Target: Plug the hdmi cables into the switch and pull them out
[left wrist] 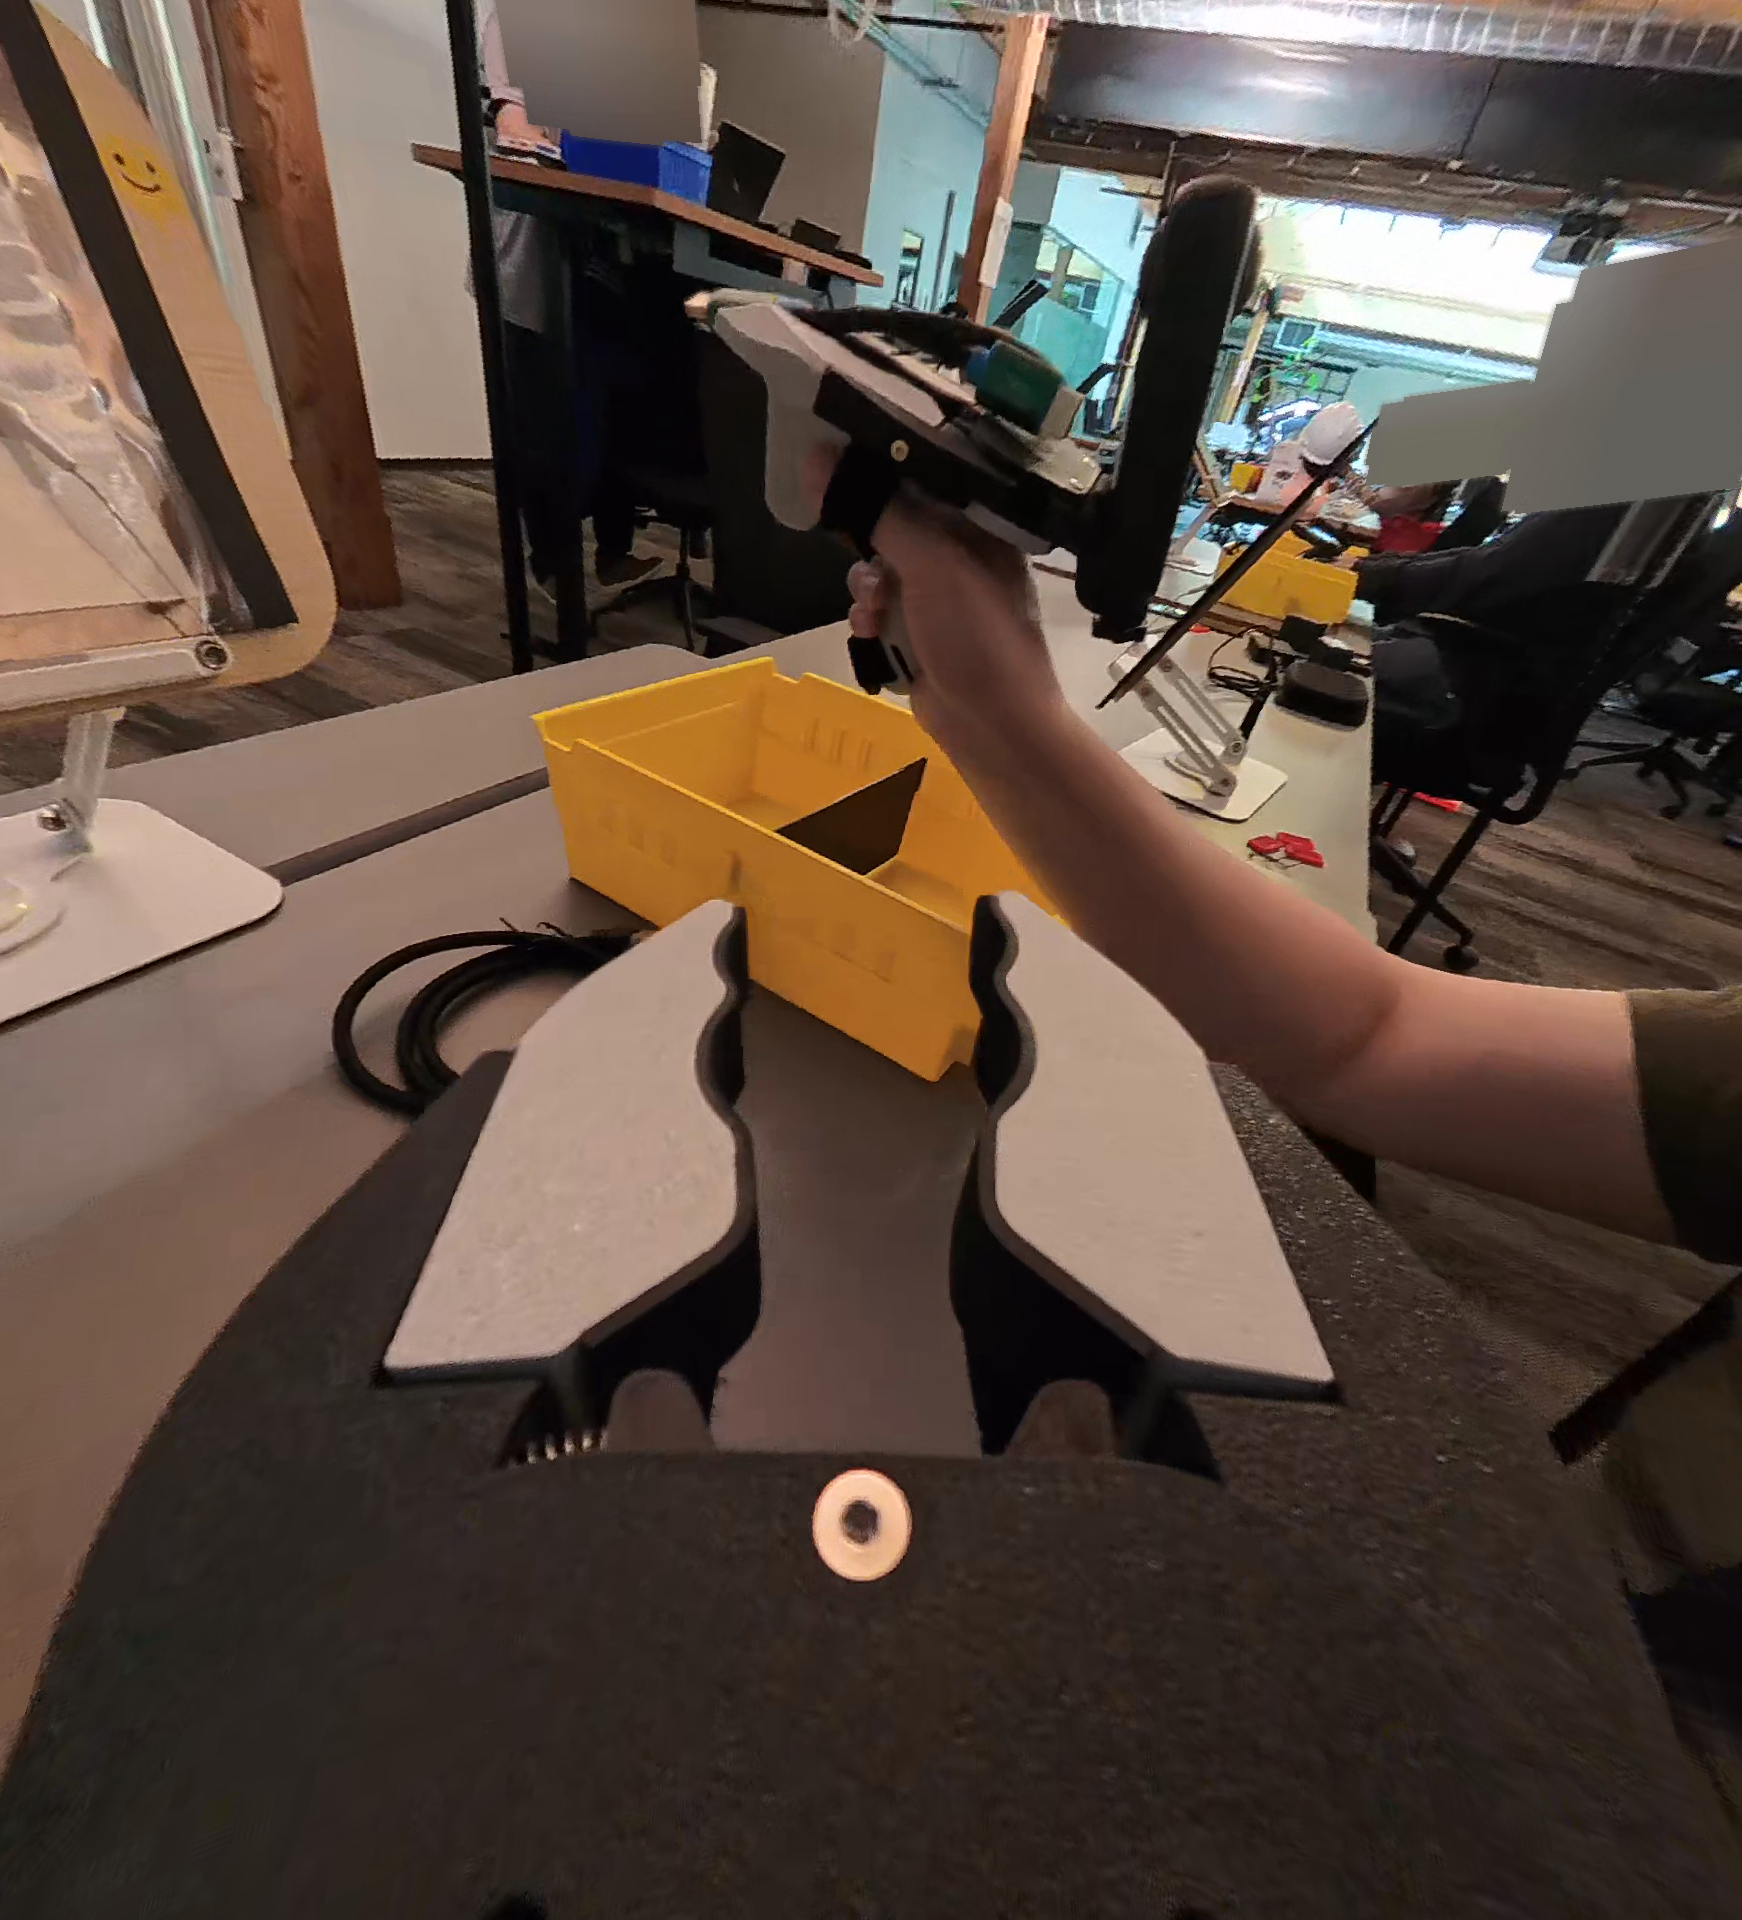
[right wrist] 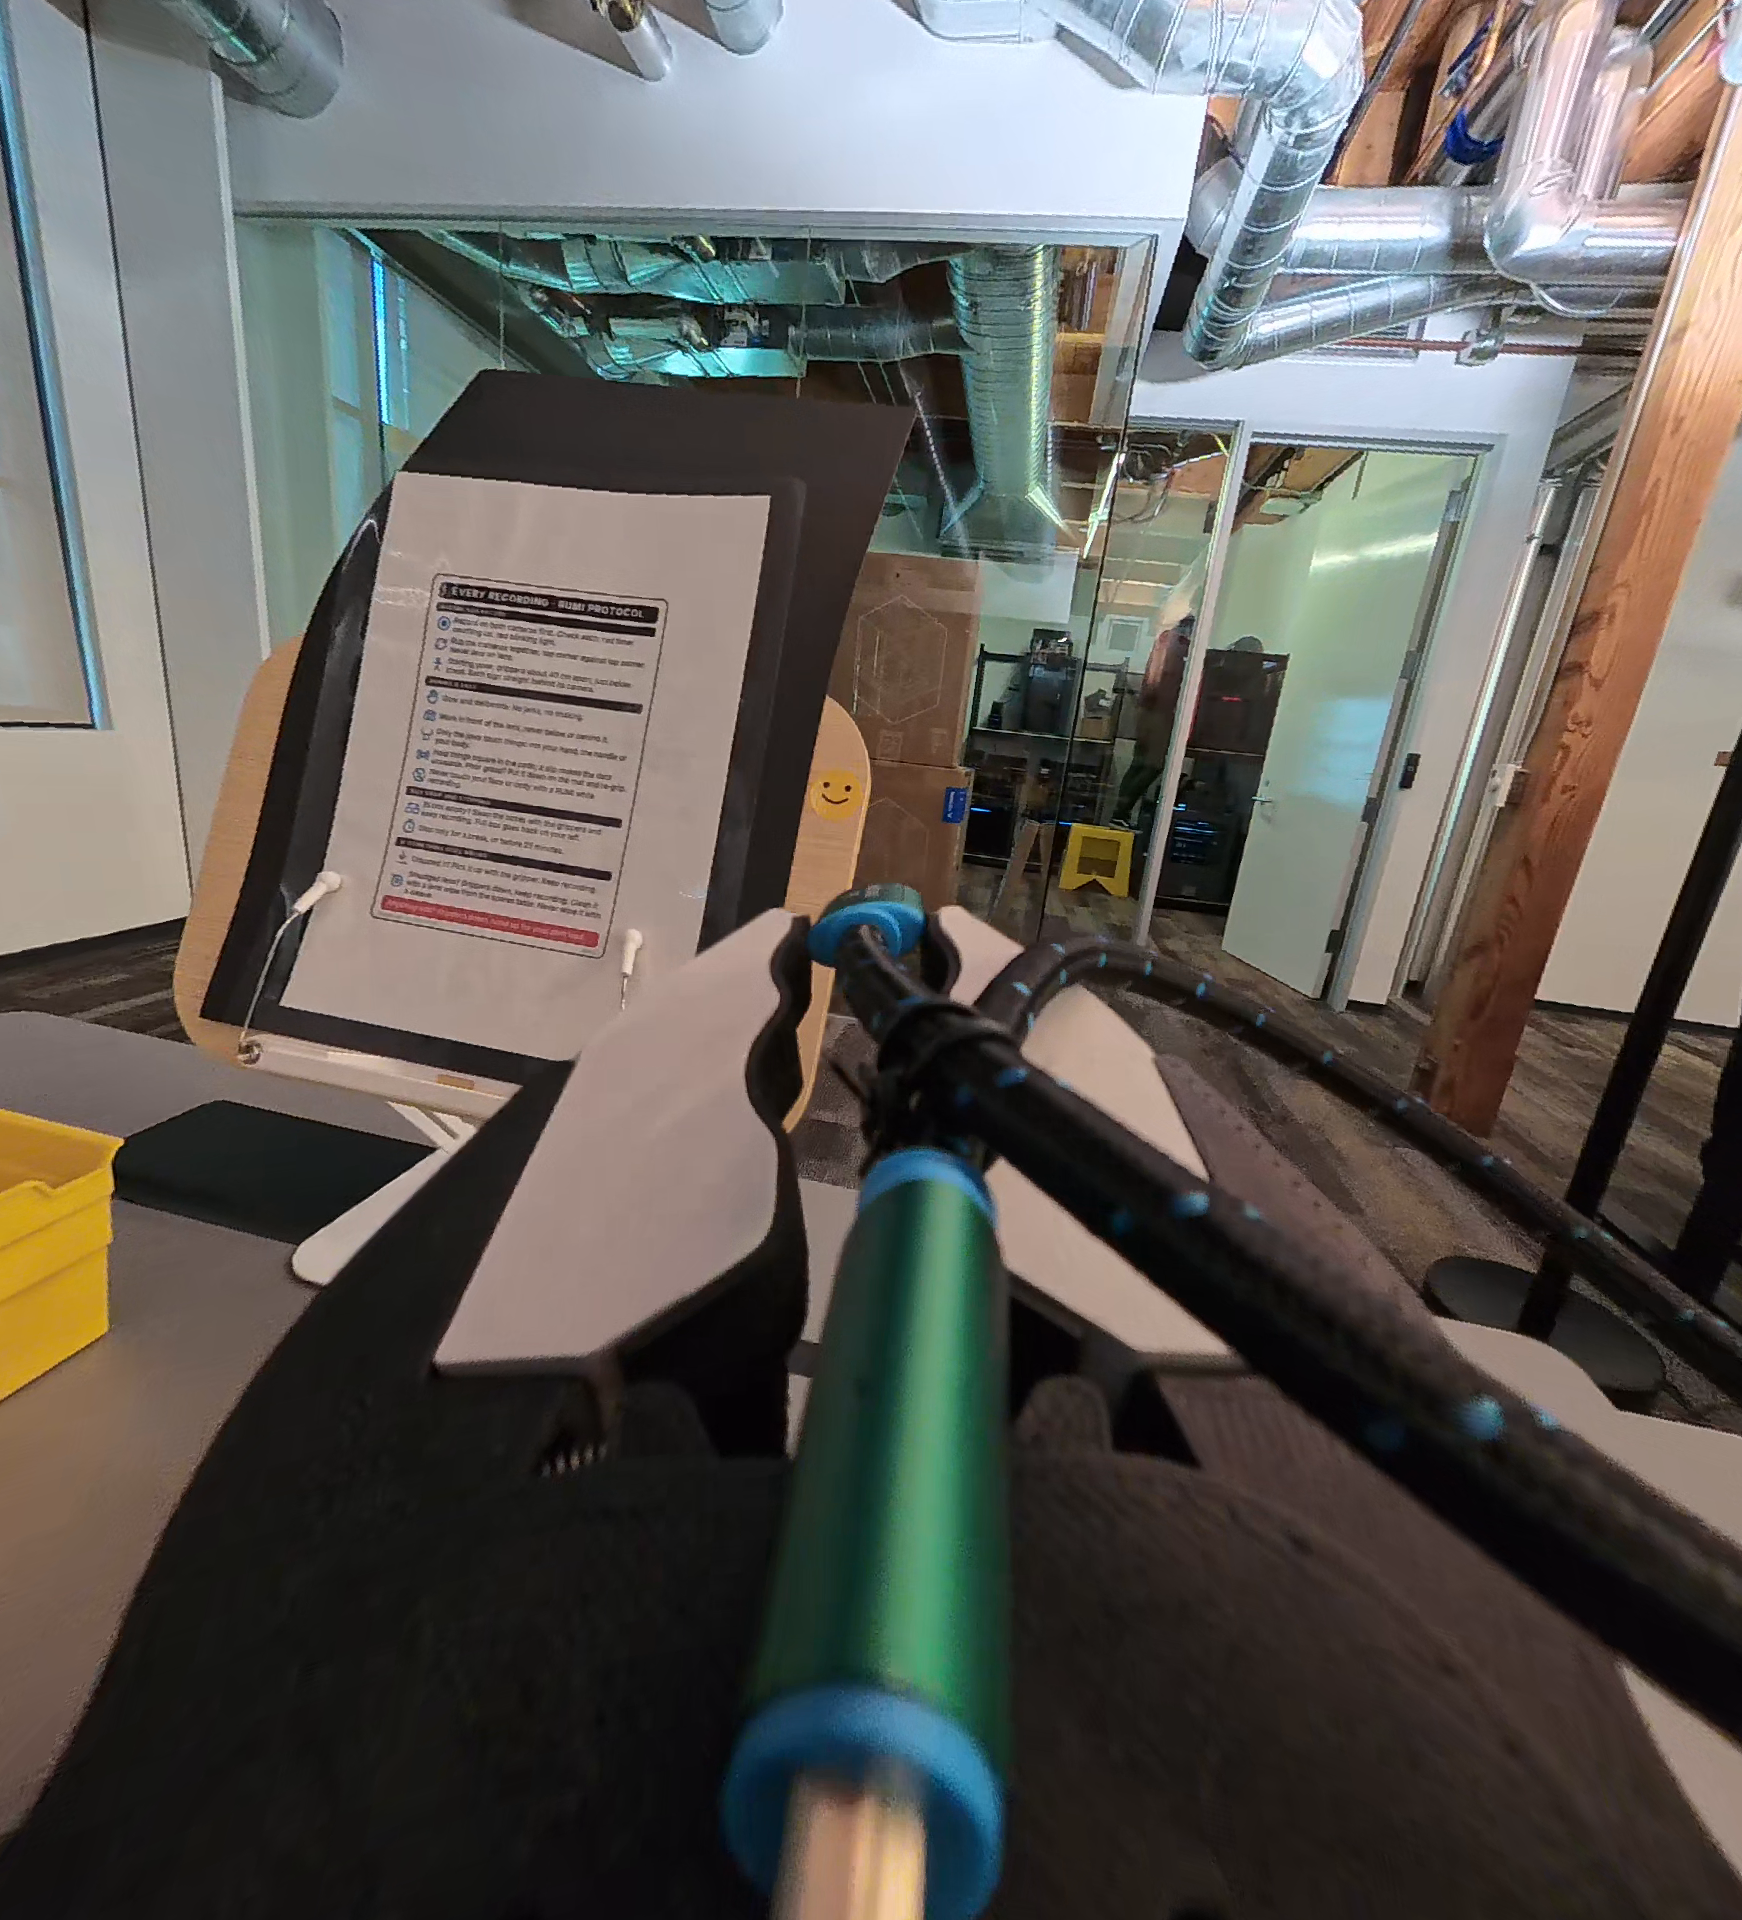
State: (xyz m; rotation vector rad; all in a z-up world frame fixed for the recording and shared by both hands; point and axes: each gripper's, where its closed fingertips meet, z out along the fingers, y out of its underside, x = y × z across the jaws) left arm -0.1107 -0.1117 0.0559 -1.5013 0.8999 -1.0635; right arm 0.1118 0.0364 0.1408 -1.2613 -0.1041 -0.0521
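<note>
The left gripper hovers low over the grey table with its jaws standing wide apart and nothing between them; bare tabletop shows in the gap. Just past its fingertips sits a yellow bin with a dark wedge-shaped piece lying inside, and to the left of the bin a black cable lies coiled on the table. The right gripper is raised well above the bin, held by a bare hand whose forearm runs across the left view. Its jaws are closed on a braided HDMI cable, black with blue flecks, pinched near the fingertips at a blue collar. From there the cable is bundled with a tie and loops off to the right, while a green-bodied plug with blue rings points back toward the camera, its tip blurred. I cannot pick out the switch anywhere with certainty. Behind the right gripper a printed sheet stands on a tilted wooden board with a smiley sticker, on a white stand at the table's far side. A dark pad lies flat near the bin's corner.
</note>
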